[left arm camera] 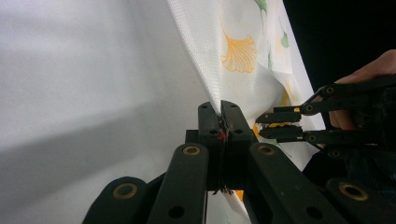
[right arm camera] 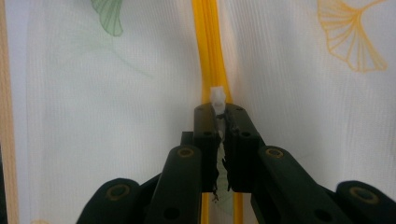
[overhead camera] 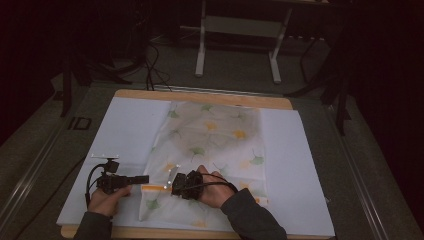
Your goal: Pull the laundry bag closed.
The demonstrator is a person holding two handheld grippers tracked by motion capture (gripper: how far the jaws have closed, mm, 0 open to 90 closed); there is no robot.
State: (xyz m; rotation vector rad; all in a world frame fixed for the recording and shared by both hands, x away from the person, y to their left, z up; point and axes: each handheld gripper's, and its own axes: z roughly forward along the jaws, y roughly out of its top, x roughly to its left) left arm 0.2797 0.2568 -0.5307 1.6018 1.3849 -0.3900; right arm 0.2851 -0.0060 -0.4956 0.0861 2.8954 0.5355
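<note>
near the front edge of the white table [overhead camera: 125, 125], a mesh bag [overhead camera: 215, 135] printed with ginkgo leaves is laid flat. its corner is pinched by the closed left gripper [left arm camera: 220, 112]. the white zipper pull [right arm camera: 217, 98] on the yellow zipper [right arm camera: 208, 42] is clamped by the closed right gripper [right arm camera: 218, 114].

The high view is pretty dim, with heavy dark vignetting toward the corners, and the floor around the surface [overhead camera: 125, 125] sinks into near black. It's also soft and grainy. Both gripper views are way brighter, with even light on the cloth [right arm camera: 116, 116], and the weave reads fine. In the left gripper view a broad soft shadow crosses the lower left, and the right edge of the frame drops to black. The fingers [right arm camera: 205, 135] up close are slightly blurry.
</note>
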